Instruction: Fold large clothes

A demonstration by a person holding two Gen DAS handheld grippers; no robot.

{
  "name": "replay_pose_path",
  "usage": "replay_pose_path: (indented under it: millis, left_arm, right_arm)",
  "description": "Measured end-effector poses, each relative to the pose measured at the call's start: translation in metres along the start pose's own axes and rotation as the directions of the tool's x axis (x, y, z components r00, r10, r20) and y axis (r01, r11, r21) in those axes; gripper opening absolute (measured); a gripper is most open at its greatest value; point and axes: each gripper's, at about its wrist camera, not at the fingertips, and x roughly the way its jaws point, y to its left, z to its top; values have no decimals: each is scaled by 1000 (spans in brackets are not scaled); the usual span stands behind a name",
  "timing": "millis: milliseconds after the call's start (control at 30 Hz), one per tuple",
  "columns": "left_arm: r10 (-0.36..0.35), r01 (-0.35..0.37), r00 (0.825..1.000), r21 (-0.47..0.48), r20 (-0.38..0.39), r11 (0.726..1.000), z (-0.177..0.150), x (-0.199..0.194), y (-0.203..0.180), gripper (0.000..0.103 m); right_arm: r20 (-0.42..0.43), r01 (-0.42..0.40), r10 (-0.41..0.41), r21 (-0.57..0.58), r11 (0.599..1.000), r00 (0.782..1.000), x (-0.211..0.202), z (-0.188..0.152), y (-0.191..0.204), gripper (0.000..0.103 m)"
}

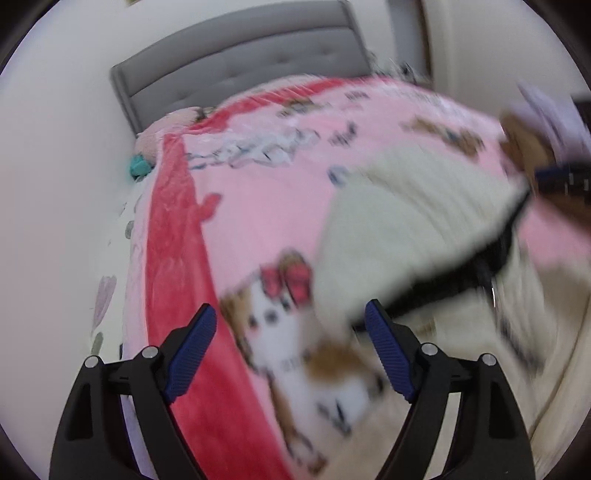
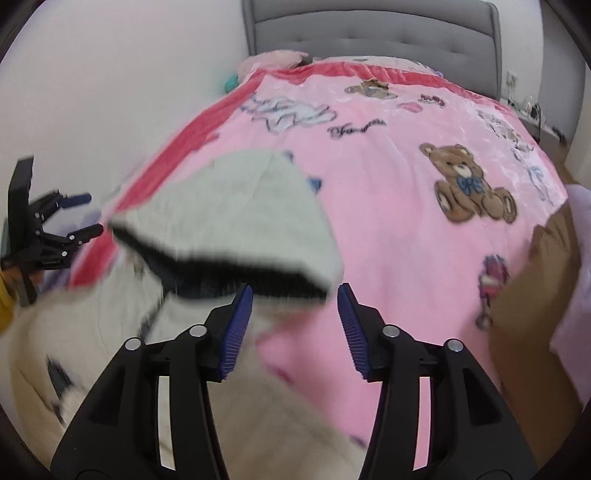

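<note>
left gripper (image 1: pixel 291 347): jaws wide, nothing held
right gripper (image 2: pixel 295 328): jaws apart, empty
cream garment (image 2: pixel 236 221): flap mid-air over pink teddy-bear blanket (image 2: pixel 388 177), likely released so the fold lands

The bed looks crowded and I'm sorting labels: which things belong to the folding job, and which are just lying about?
Job:
cream garment
left gripper, open
right gripper, open

Lying about:
pink teddy blanket
grey headboard
plush toy
teal item
</note>
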Motion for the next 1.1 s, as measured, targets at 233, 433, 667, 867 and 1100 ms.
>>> replay_pose_path:
  millis: [233,433,667,867,1100]
  left_arm:
    - [-240,212,969,-311,-53,927,85,64,43,81]
    - [-263,203,937,-254,-229,946,102,120,20,81]
    - [-226,182,869,-140,-441,973,77,162,-9,81]
    - [-152,132,885,-76,-440,988,66,164,-36,23]
    - [-208,190,943,-91,-260,978,64,98,-28,8]
  right_arm:
    - [-92,-24,27,32,999,995,60,76,-14,53]
    - [-268,-24,11,-46,999,963,117,89,-16,69]
    - [-343,-89,77,-22,996,936,146,76,-9,60]
    - [-317,-61,41,-53,997,948,143,66,4,12]
    - [-133,-49,31,-128,991,991,74,59,24,7]
